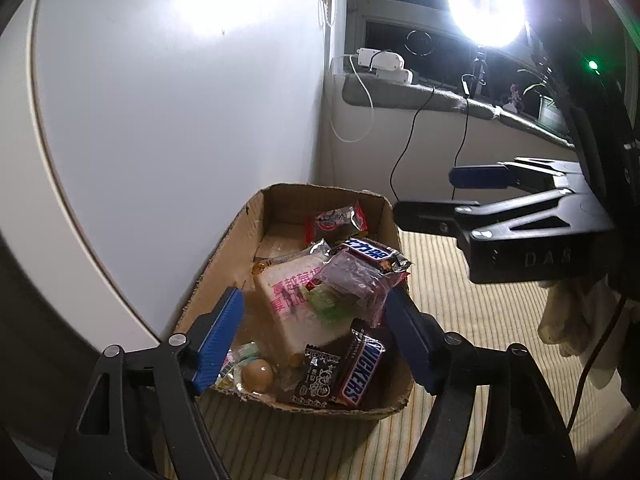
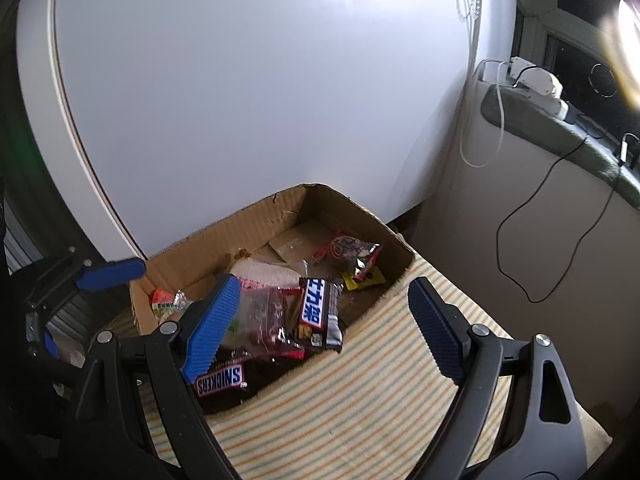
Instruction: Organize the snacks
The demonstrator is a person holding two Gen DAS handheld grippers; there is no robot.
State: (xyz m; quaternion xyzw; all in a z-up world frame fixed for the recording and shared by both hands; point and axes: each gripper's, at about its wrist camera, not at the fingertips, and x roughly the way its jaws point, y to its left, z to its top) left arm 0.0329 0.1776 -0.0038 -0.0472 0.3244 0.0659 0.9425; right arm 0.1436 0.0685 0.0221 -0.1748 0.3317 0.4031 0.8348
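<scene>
A shallow cardboard box (image 1: 224, 264) (image 2: 224, 224) full of snacks stands on a striped cloth against a white panel. In it lie a wrapped bread slice (image 1: 296, 304), a Snickers bar (image 1: 362, 368) (image 2: 220, 380), a second dark bar with blue lettering (image 1: 376, 256) (image 2: 318, 312), a clear pink-edged bag (image 1: 352, 280), a red packet (image 1: 340, 220) (image 2: 352, 250) and a round candy (image 1: 259, 374). My left gripper (image 1: 316, 340) is open and empty above the box's near end. My right gripper (image 2: 324, 332) is open and empty at the box's right edge; it also shows in the left wrist view (image 1: 432, 196).
The white panel (image 1: 160, 120) rises right behind the box. A ledge (image 1: 400, 92) with white adapters and hanging cables runs at the back right, under a bright lamp (image 1: 486, 8). The striped cloth (image 2: 360, 400) stretches to the right of the box.
</scene>
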